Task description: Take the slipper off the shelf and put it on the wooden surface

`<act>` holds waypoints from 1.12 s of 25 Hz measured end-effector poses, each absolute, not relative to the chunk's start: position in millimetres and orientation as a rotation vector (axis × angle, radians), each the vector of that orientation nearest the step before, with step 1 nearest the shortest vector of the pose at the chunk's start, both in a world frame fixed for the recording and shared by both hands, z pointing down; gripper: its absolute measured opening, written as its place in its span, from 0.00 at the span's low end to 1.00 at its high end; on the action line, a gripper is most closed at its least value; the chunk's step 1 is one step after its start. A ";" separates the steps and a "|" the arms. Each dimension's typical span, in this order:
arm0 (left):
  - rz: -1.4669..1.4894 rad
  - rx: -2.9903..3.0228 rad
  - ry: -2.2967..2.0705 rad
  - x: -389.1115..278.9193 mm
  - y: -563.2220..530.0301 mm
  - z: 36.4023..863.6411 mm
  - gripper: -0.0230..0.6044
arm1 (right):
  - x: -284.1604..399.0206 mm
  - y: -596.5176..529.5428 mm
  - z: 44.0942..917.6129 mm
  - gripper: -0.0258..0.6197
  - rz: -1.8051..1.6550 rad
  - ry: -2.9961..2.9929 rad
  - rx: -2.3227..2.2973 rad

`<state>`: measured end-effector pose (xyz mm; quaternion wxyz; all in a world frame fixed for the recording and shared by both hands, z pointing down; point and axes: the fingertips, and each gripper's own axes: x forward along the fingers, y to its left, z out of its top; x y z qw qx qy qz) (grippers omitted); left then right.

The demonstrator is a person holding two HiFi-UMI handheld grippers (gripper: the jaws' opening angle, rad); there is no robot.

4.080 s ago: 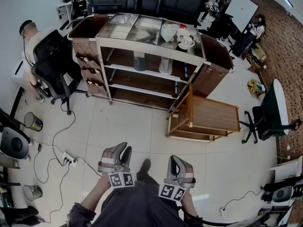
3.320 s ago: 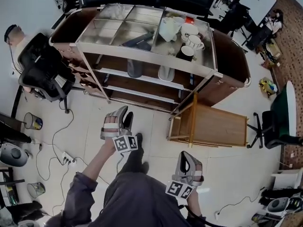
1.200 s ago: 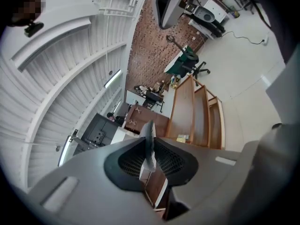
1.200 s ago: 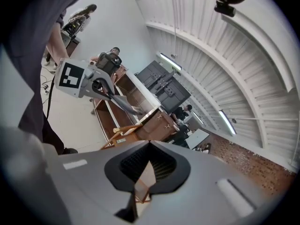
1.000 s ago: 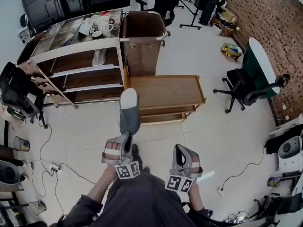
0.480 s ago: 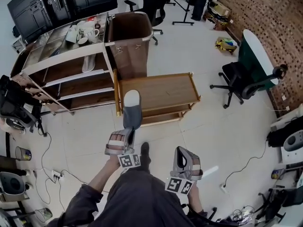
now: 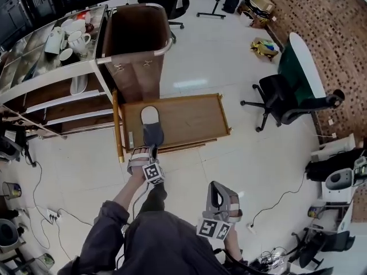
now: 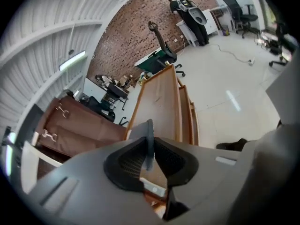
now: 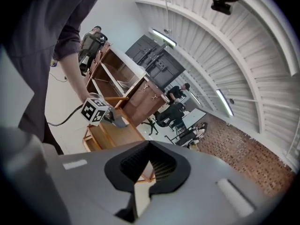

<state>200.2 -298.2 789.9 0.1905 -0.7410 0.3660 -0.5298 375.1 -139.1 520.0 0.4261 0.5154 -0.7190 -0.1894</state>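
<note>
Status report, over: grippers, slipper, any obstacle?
Left gripper shut on slipper. Right gripper shut, empty. Slipper above wooden surface, not released. No obstacle seen.

- The left gripper (image 7: 143,151) holds a grey slipper (image 7: 150,121) by its heel end, with the toe pointing away from the claw.
- Just ahead of that claw, under the slipper, is a wooden cart top (image 7: 189,119).
- Beyond the cart top stands a brown bin (image 7: 137,50). To its left is a shelf (image 7: 57,78) with white mugs (image 7: 77,39) on top.
- The right gripper (image 7: 221,189) hangs near the person's body, well apart from the cart top.

Office-lab workspace, swivel chairs (image 7: 276,99), brick wall (image 7: 344,27), shelving rack (image 7: 51,79)
</note>
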 end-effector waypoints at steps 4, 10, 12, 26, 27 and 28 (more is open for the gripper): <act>-1.647 -2.346 0.956 206.5 -300.2 842.7 0.24 | 378.3 -172.0 521.6 0.04 -0.419 -1.793 1.262; -1.650 -2.402 1.050 206.9 -295.8 849.5 0.46 | 383.3 -188.5 540.6 0.04 -0.392 -1.818 1.205; -1.608 -2.374 1.068 209.7 -290.0 833.5 0.47 | 385.1 -185.4 542.2 0.04 -0.397 -1.834 1.197; -1.216 -2.168 1.339 269.3 -43.0 645.0 0.43 | 429.9 -15.6 555.8 0.04 -0.587 -2.039 1.102; -1.192 -2.163 1.351 277.0 -16.9 630.6 0.43 | 435.3 1.5 558.6 0.04 -0.595 -2.048 1.088; -1.174 -2.157 1.363 283.9 7.9 617.1 0.43 | 440.2 18.2 560.4 0.04 -0.605 -2.056 1.074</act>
